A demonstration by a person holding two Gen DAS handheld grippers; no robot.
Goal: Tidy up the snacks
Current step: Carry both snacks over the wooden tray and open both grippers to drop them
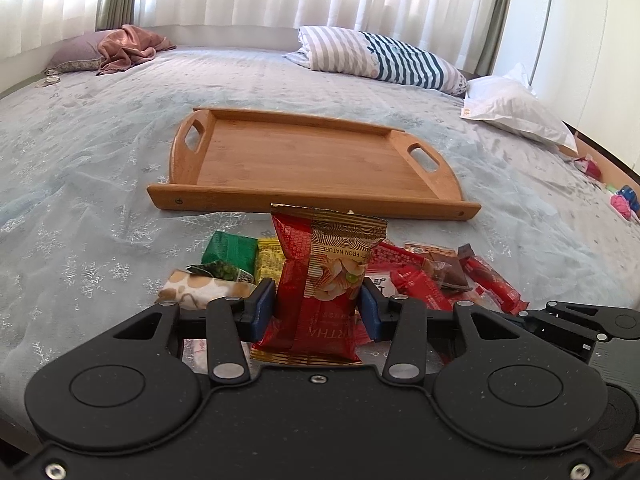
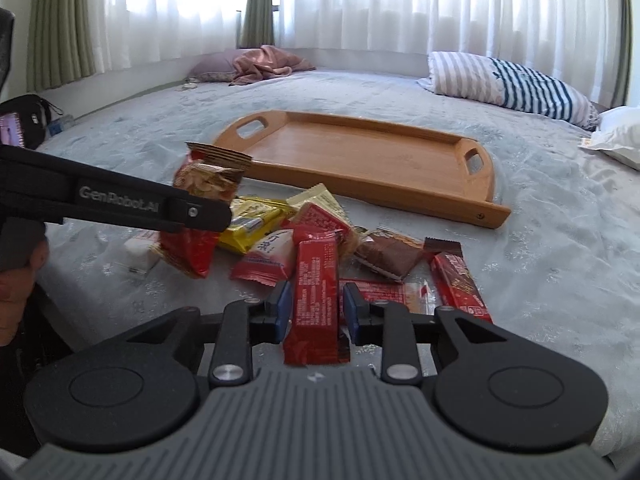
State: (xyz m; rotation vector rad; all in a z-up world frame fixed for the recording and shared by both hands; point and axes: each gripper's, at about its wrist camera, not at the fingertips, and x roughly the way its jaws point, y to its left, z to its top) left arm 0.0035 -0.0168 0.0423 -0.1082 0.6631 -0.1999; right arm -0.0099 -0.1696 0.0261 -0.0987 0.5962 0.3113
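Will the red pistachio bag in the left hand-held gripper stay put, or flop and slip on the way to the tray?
The red pistachio bag looks puffy and light, probably bending above the left hand-held gripper. Its glossy film may slip. The wooden tray is near.

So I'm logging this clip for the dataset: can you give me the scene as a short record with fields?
surface: bed
tray: wooden tray, nothing in it
pile: mixed snacks on the bed, in front of the tray
left gripper: shut on red nut bag
right gripper: shut on red bar
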